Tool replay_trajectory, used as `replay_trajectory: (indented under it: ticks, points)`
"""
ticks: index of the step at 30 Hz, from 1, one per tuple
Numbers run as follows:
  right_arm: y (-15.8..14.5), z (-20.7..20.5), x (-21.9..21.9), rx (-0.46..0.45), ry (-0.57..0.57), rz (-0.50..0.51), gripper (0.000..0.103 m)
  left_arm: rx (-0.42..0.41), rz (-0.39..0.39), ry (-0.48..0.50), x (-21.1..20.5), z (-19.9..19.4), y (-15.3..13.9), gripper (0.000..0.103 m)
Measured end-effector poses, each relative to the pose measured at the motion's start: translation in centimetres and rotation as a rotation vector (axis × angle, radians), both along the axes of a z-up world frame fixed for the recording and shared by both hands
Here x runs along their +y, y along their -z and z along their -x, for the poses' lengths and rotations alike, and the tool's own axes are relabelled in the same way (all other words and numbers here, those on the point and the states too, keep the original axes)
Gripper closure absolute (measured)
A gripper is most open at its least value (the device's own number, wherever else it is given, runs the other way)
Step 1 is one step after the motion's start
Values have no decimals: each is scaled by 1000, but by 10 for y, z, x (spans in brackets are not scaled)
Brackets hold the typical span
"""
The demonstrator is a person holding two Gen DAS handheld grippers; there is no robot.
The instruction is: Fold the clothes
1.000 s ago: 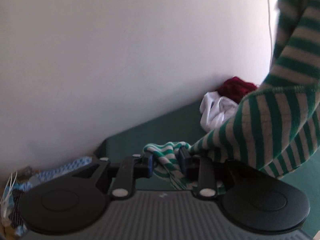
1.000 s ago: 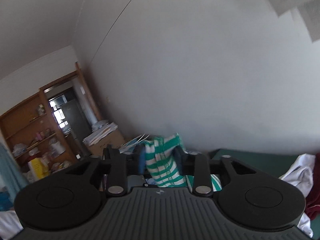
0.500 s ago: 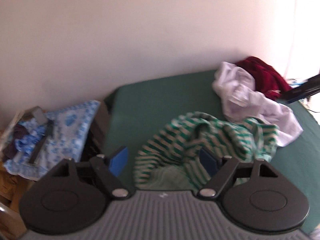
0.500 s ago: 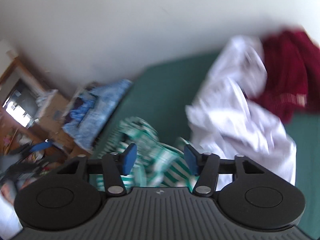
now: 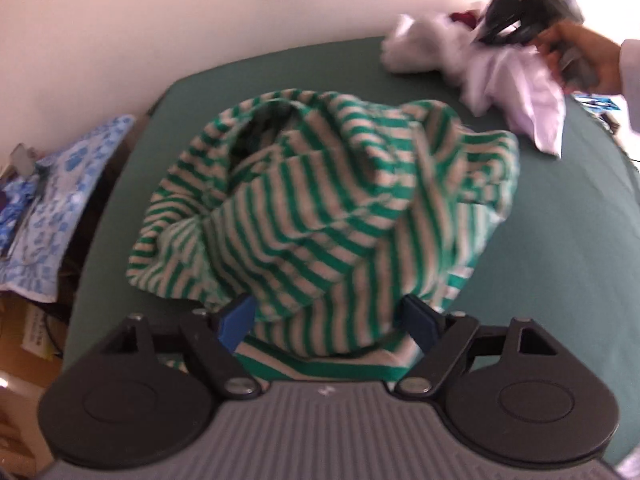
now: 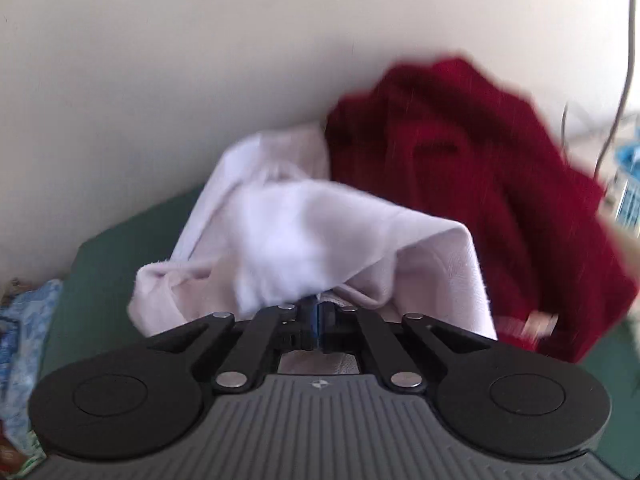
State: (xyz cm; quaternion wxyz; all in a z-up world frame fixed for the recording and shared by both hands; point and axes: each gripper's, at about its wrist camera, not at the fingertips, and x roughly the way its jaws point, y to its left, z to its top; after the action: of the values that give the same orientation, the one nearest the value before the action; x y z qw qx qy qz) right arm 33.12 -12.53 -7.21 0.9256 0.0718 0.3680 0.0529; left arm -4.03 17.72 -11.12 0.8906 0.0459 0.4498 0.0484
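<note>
A green-and-white striped garment lies crumpled on the green table. My left gripper is open at its near edge, with the cloth bunched between the wide-apart blue pads. A white garment lies at the far right of the table against a dark red garment. My right gripper is shut on a fold of the white garment. In the left wrist view, a hand holds that right gripper in the white garment.
A pale wall runs just behind the table's far edge. A blue floral cloth covers clutter off the table's left side. A cable hangs at the right, near a blue basket.
Both grippers held the striped garment up a second ago, then opened and it dropped to the table. The right gripper has moved to the white garment and shut on it.
</note>
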Motion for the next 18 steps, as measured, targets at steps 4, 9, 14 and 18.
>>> replay_trajectory:
  ticks: [4,9,14,18]
  points:
    - [-42,-9,-14,-129,32,160,84,-27,68,-55,32,-12,-6,15]
    - [-67,62,-2,-101,-336,-179,50,-98,178,-92,70,-9,-27,13]
    - [-41,119,75,15,-692,-294,23,-58,199,-77,75,-15,-23,9]
    - [-11,155,145,126,-874,-278,24,-27,168,-82,71,-12,-15,5]
